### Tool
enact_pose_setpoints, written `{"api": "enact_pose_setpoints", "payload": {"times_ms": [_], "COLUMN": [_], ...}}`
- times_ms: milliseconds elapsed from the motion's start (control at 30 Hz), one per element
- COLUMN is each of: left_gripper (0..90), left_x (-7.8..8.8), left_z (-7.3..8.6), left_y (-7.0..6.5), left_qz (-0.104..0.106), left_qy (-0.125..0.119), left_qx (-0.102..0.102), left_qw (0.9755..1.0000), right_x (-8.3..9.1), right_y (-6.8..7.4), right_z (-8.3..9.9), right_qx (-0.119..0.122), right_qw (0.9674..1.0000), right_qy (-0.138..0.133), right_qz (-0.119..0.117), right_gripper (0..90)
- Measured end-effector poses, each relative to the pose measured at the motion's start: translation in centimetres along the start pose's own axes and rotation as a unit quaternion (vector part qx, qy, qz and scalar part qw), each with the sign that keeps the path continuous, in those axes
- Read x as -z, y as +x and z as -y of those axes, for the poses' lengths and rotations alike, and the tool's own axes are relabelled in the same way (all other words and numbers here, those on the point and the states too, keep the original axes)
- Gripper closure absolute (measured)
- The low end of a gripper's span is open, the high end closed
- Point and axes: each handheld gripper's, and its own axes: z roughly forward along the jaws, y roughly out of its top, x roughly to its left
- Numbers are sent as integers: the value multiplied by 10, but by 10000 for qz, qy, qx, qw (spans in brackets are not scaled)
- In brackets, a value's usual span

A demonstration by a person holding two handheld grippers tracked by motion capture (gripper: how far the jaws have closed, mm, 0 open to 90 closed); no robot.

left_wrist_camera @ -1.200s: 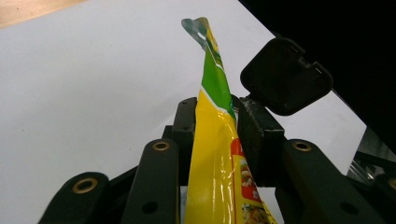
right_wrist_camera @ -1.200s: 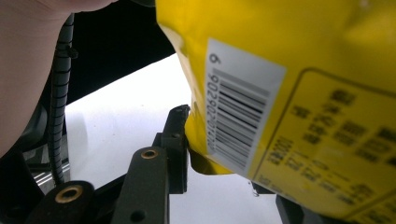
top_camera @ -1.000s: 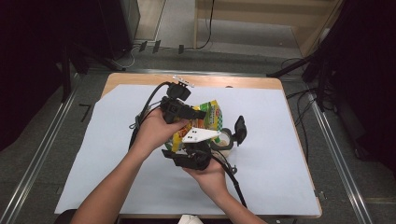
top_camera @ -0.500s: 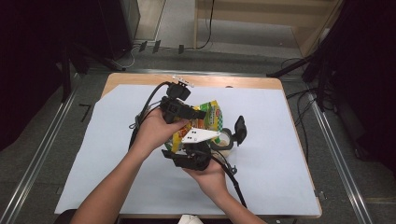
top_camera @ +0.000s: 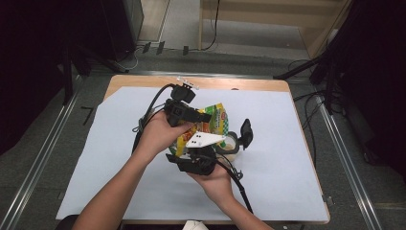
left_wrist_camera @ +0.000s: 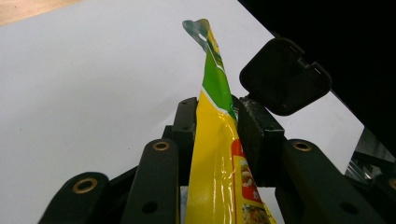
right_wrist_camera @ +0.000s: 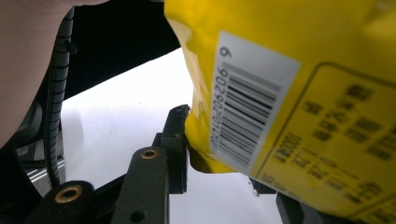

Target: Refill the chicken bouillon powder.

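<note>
The packet [top_camera: 213, 125] hangs over the table [top_camera: 268, 86] between both tongs, container [top_camera: 234, 143] just right.

The high view looks down on the white table [top_camera: 287, 158]; both gripper views sit close, seemingly sharing it.

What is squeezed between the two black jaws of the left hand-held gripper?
A yellow and green snack bag, its thin sealed edge pinched between the jaws of the left hand-held gripper. The left gripper view shows it.
</note>
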Motion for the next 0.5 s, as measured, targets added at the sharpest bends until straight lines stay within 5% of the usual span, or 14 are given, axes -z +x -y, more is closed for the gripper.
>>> {"api": "enact_pose_setpoints", "payload": {"times_ms": [500], "left_gripper": [698], "left_x": [-1], "left_z": [-1], "left_y": [0], "left_qz": [7], "left_qy": [9], "left_qx": [-17], "left_qw": [10000], "right_x": [1], "right_y": [0], "right_z": [0], "right_qx": [-24], "right_qw": [10000], "right_qy": [0], "right_qz": [-1], "right_gripper": [662]}}
